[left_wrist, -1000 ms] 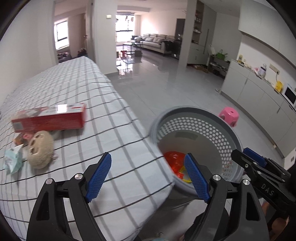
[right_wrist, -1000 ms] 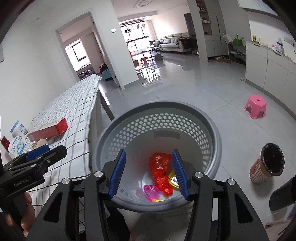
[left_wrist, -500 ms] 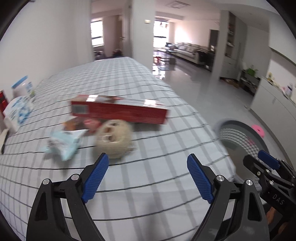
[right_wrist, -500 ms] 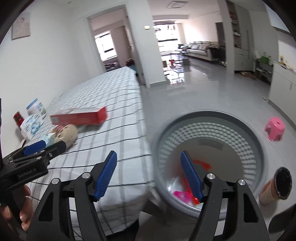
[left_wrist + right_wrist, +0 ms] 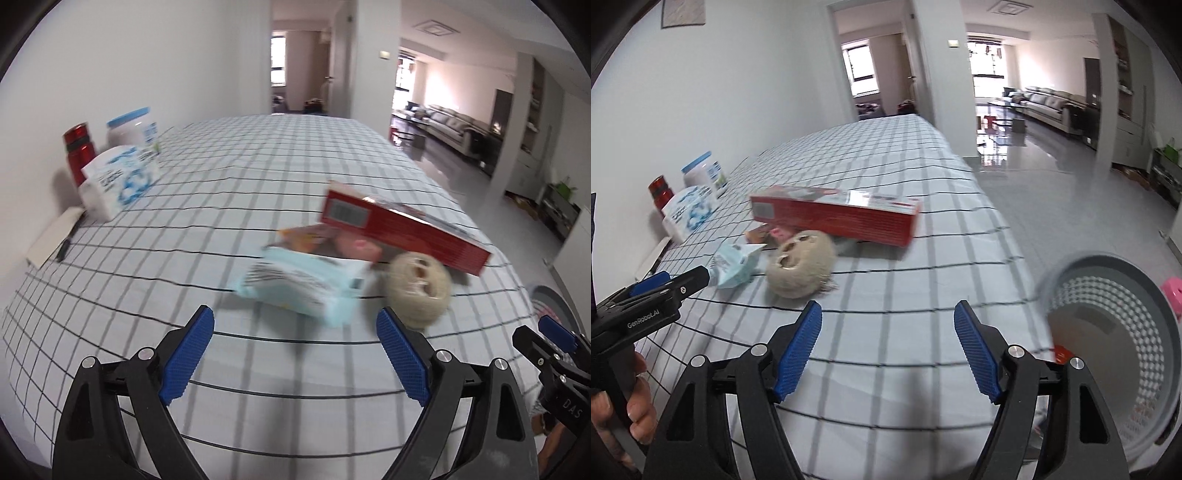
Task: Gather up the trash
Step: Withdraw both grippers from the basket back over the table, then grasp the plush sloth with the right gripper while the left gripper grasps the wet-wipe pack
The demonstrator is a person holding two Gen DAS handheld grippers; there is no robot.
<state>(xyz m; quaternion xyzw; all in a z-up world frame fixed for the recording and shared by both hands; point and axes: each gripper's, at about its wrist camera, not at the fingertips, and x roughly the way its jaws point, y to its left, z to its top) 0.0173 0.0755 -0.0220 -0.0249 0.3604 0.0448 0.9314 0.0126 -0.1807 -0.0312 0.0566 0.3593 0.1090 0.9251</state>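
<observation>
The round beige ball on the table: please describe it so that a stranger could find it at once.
On the table with the checked cloth, find the long red box lying near the edge. The beige ball rests against its near side, beside a pale blue packet. It alone is round and fuzzy, like wound twine, with small holes in it.

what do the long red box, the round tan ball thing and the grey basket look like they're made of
Red box: likely printed cardboard with a slight gloss, judging by its sharp folded edges and the light streak on top.
Tan ball: seems to be wound twine or a similar fibre, matte and fuzzy, with stray strands at its base.
Grey basket: looks like moulded plastic, smooth, its wall pierced by even rows of holes.
</observation>
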